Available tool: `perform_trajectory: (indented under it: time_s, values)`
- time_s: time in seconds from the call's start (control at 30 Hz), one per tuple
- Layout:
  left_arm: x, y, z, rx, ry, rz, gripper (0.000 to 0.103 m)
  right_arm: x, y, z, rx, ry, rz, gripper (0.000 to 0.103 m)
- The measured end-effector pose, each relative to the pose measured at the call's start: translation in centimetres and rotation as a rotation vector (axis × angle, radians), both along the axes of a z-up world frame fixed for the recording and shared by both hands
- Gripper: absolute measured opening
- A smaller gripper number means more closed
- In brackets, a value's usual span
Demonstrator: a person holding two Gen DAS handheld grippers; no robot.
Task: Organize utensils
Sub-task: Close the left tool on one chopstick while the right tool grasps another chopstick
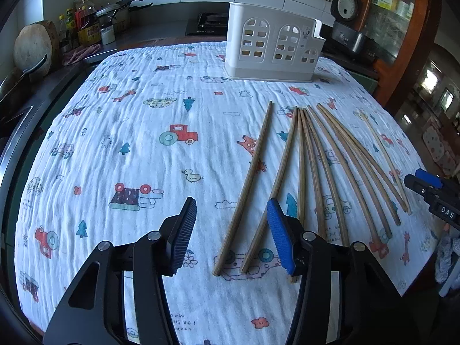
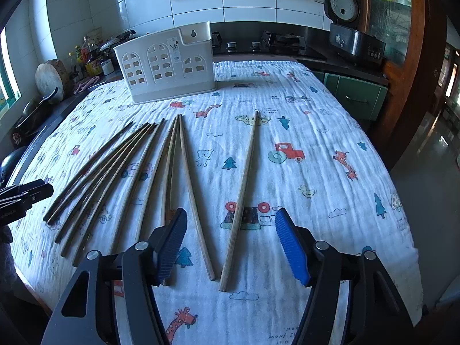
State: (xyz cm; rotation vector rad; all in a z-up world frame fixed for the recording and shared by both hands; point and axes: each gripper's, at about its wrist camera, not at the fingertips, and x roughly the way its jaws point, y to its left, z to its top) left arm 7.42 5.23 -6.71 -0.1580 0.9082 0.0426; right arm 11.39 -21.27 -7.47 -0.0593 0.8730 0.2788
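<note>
Several wooden chopsticks lie fanned out on a printed cloth, thick ends toward me. A white utensil holder with arched cut-outs stands at the far side of the table. My left gripper hangs open low over the near ends of the leftmost chopstick and its neighbour, without the pads touching them. My right gripper is open too, straddling the rightmost chopstick and the one beside it. The rest of the fan spreads to the left. The holder is empty as far as I can see.
The white cloth with cartoon prints covers the whole table. Behind it runs a dark counter with bottles, a round chopping block, a gas hob and a rice cooker. The table edge drops off at the right.
</note>
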Motion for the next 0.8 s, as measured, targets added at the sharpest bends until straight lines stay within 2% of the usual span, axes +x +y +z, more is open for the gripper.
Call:
perform_trajectory:
  time_s: [0.33,0.7,0.8]
  values:
    - [0.8,0.1,-0.8,-0.034,0.014,-0.043,0.03,1.2,0.1,-1.2,0.021,0.048,0.005,0.033]
    - [1.6,-0.1,-1.8,-0.058,0.029,-0.097,0.013,2.4,0.3,-2.0,0.006,0.07,-0.017,0.015]
    - [1.8,-0.3,-2.0,-0.049,0.032,-0.105,0.013,2.4,0.3,-2.2,0.003,0.071,-0.023,0.012]
